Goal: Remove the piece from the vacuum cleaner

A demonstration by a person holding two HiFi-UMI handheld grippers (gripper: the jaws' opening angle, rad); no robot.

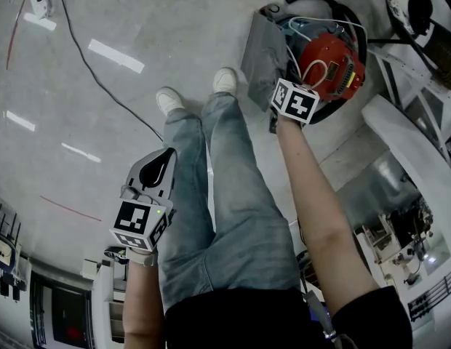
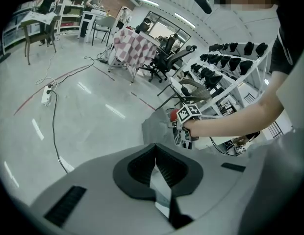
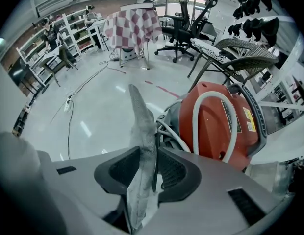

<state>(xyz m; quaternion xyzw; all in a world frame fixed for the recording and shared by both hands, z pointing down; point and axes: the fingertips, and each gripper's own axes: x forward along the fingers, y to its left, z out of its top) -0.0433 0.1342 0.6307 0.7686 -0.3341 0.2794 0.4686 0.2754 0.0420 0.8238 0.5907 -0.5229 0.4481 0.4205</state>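
Grey piece [image 3: 142, 131] is a thin flat sheet, and the right gripper [image 3: 151, 166] has its two jaws pressed on the lower part of it. In the right gripper view we see it from the edge. Its long axis runs from the jaws upward and away, and the narrow end points to the far side of the room. In the head view its broad face shows, and it stands just at the left side of the vacuum cleaner [image 1: 331, 65]. We cannot tell if it still touches the machine.

We count one piece, one vacuum cleaner and two grippers. The vacuum cleaner has a red body with a white hose [image 3: 201, 126] looped over it, and it lies on the floor before the person's two white shoes [image 1: 169, 99].

The left gripper [image 2: 155, 166] hangs low beside the person's leg, well apart from the machine. Its jaws meet at the tips and nothing is between them.

On the floor at the left we see one power strip [image 1: 40, 7] with a black cable [image 1: 102, 86] running from it. Close on the right of the vacuum cleaner stands a white frame [image 1: 418, 86]. Farther back are a table with chequered cloth [image 3: 135, 26] and office chairs [image 3: 184, 23].
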